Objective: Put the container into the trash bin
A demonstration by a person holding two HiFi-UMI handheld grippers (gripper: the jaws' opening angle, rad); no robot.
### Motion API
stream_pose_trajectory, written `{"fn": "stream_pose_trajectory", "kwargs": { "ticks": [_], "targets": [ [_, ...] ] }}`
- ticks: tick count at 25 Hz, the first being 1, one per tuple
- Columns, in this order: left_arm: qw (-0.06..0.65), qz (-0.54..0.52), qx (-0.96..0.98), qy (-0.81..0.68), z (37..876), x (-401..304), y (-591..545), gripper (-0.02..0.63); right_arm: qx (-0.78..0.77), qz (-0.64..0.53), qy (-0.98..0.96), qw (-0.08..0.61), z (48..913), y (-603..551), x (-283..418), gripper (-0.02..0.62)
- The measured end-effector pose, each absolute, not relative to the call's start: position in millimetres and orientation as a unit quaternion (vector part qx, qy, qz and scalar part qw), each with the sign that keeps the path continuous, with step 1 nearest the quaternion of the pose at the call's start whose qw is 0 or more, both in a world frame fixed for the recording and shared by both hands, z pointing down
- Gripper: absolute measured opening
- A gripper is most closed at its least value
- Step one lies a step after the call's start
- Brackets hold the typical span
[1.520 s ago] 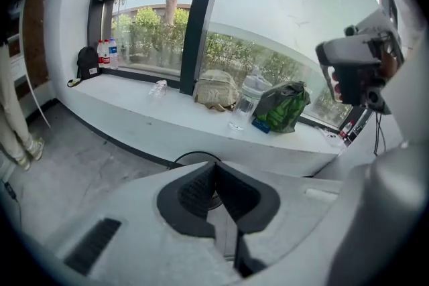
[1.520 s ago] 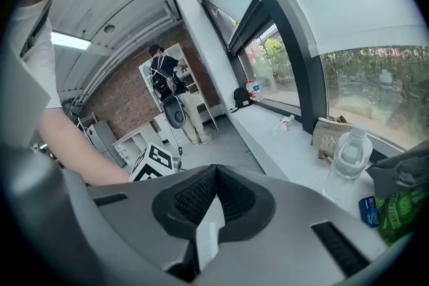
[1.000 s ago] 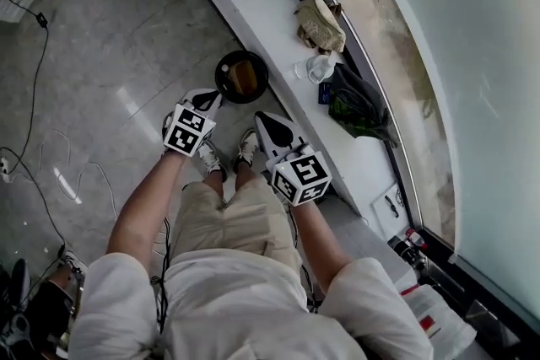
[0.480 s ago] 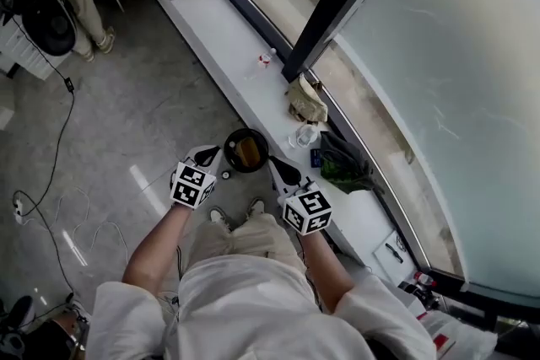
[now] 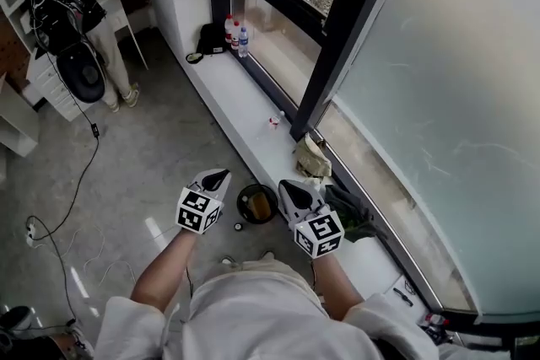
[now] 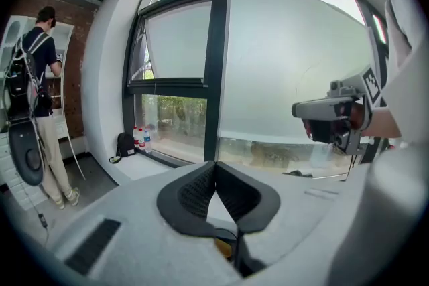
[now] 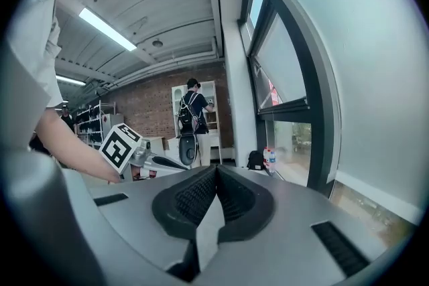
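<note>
Grey floor (image 5: 143, 156) runs beside a white window ledge (image 5: 236, 110); the black trash bin (image 5: 242, 200) stands between the left gripper (image 5: 215, 180) and the right gripper (image 5: 294, 193); both jaws are closed on nothing; a yellowish thing inside the bin, probably the container (image 5: 259, 205), suggests the task is finished.

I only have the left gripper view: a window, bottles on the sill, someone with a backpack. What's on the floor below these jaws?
Observer: The head view shows a round black bin on the floor, seen between the left gripper and the right gripper. A yellowish object lies inside the bin.
Operator: Is the other gripper holding anything?
Observer: No. The right gripper view shows its jaws together with nothing between them.
Operator: Anything else near the bin?
Observer: A small dark round object lies on the floor beside the bin, apart from it.
</note>
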State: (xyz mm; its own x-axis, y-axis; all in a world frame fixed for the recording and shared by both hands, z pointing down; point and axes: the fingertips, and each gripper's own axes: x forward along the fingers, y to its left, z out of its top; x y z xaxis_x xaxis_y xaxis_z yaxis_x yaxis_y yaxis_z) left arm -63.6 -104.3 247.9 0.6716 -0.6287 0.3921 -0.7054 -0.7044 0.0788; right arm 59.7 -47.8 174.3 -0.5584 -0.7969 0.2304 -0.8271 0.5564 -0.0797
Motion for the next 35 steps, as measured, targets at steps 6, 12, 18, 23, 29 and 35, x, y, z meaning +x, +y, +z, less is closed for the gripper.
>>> {"fn": "stream_pose_trajectory", "kwargs": {
  "ticks": [6, 12, 18, 23, 29, 35],
  "targets": [
    [0.064, 0.136, 0.905, -0.397, 183.2, -72.7, -119.6, 0.017, 0.457, 0.077, -0.884, 0.058, 138.1, -67.0, 78.6, 0.0],
    [0.039, 0.079, 0.904, -0.419, 129.0, -88.6, -105.1, 0.017, 0.457, 0.071, -0.885, 0.046, 116.5, -70.6, 99.3, 0.0],
    [0.007, 0.05, 0.896, -0.441, 85.5, -117.6, -81.4, 0.017, 0.459, 0.06, -0.886, 0.042, 100.1, -64.5, 113.1, 0.0],
    [-0.002, 0.041, 0.884, -0.467, 63.8, -142.5, -69.5, 0.017, 0.47, 0.04, -0.881, 0.041, 82.9, -69.0, 127.1, 0.0],
    [-0.007, 0.015, 0.865, -0.502, 42.0, -168.0, -48.1, 0.017, 0.492, 0.046, -0.869, 0.033, 75.7, -66.3, 147.5, 0.0],
    [-0.007, -0.031, 0.829, -0.558, 20.9, -202.8, -18.1, 0.017, 0.507, 0.06, -0.86, 0.012, 66.5, -58.2, 151.5, 0.0]
  ]
}}
